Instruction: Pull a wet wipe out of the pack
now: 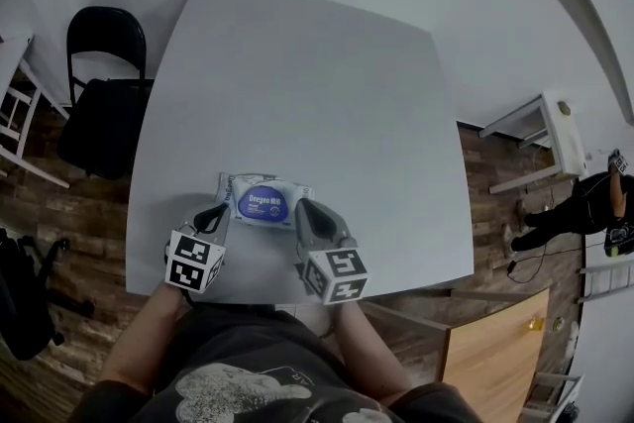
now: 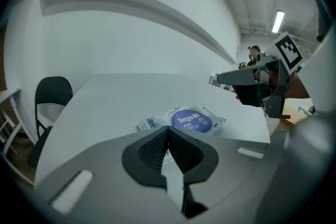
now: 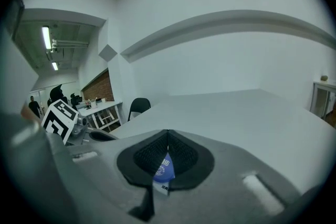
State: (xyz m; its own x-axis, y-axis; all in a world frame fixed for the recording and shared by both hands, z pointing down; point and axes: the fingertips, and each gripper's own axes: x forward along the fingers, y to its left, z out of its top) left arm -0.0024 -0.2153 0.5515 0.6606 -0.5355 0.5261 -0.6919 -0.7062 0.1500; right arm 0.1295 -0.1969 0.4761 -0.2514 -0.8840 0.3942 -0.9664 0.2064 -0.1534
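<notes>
- Both closed on nothing: left gripper [image 2: 168,129], right gripper [image 3: 168,135].
- Wet wipe pack [image 2: 192,120] lies just ahead of the left tips.
- Right jaws hide most of it; contact unclear.

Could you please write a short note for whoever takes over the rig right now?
Left gripper: jaws shut, empty, just beside the left end of the wipe pack.
Right gripper: jaws shut, gripping nothing, at the pack's right end.
Pack: lies flat on the white table near the person's edge, between the two grippers, round blue label facing up.
Done: both grippers are at the pack, nothing more; no wipe shows.
Left: probably steady the pack with one gripper, lift the flap, pull a wipe out.
</notes>
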